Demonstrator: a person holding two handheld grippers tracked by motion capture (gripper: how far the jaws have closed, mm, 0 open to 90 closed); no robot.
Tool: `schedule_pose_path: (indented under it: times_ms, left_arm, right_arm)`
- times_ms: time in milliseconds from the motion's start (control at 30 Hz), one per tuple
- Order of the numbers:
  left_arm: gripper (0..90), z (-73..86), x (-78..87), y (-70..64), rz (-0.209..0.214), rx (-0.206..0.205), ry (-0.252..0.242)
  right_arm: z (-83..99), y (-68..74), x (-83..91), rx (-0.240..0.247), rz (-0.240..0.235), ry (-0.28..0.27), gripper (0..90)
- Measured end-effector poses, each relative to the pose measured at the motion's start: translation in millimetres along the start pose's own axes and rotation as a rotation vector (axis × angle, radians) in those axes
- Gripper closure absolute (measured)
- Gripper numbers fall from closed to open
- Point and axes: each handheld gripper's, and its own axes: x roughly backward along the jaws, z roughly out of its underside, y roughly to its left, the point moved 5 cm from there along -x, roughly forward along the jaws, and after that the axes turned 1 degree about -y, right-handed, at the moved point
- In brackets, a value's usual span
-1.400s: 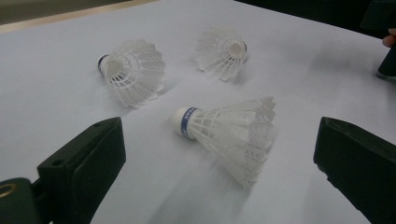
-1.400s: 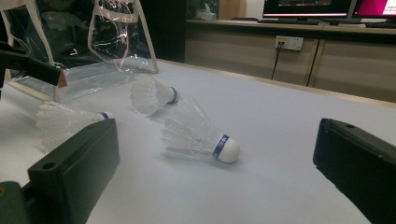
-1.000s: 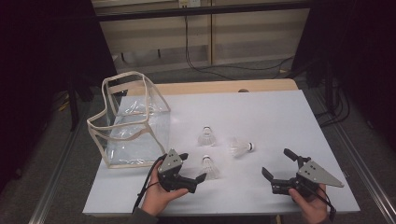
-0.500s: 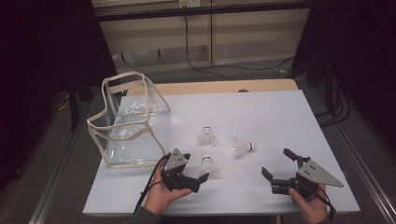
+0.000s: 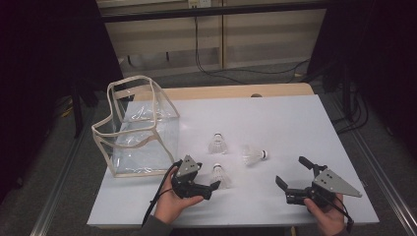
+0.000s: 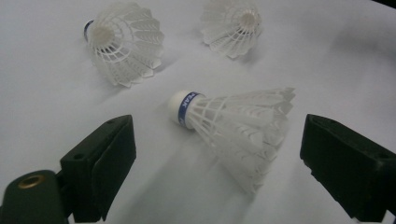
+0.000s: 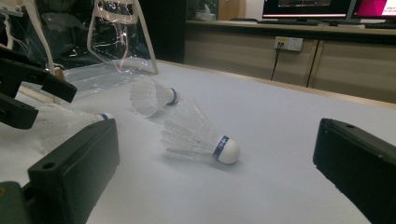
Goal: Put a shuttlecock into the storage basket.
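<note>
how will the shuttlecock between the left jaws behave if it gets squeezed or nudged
The shuttlecock probably weighs very little: its skirt is thin open lattice. That skirt looks easily crushed, so the left gripper should likely close gently. Lying on its side, it may roll in an arc around its cork.

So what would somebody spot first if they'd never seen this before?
Probably the three white shuttlecocks in the middle of the white table. The nearest shuttlecock lies between the open jaws of the left gripper. Next, the clear bag standing open at the table's left edge, and the right gripper, open, near the front.
</note>
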Motion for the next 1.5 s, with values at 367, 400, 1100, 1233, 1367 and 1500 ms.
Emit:
schedule_pose_path:
  times_ms: [367, 400, 1100, 1233, 1367, 1500]
  left_arm:
    - [15.6, 0.3, -4.5, 0.9, -0.009, 0.006, 0.022]
    - [15.9, 0.3, -4.8, 1.0, -0.012, 0.005, 0.027]
    - [26.8, 2.5, -12.9, 2.5, -0.032, -0.001, 0.072]
    - [28.2, 4.0, -14.9, 1.8, -0.038, 0.0, 0.092]
    - [30.6, 4.9, -15.5, 3.2, -0.058, -0.001, 0.095]
    - [32.6, 4.4, -15.0, 3.7, -0.067, -0.015, 0.089]
  right_arm:
    - [0.0, 0.2, -0.8, -0.001, -0.002, -0.001, 0.7]
    - [0.0, 0.2, -0.7, -0.001, -0.003, 0.0, 0.7]
    - [-0.4, 0.0, -0.6, 0.003, -0.001, -0.001, 0.7]
    - [-0.3, 0.2, -0.7, 0.002, -0.002, -0.001, 0.7]
    - [-0.5, 0.3, -0.5, 0.001, -0.003, -0.002, 0.7]
    - [-0.3, 0.1, -0.6, 0.003, -0.003, -0.001, 0.7]
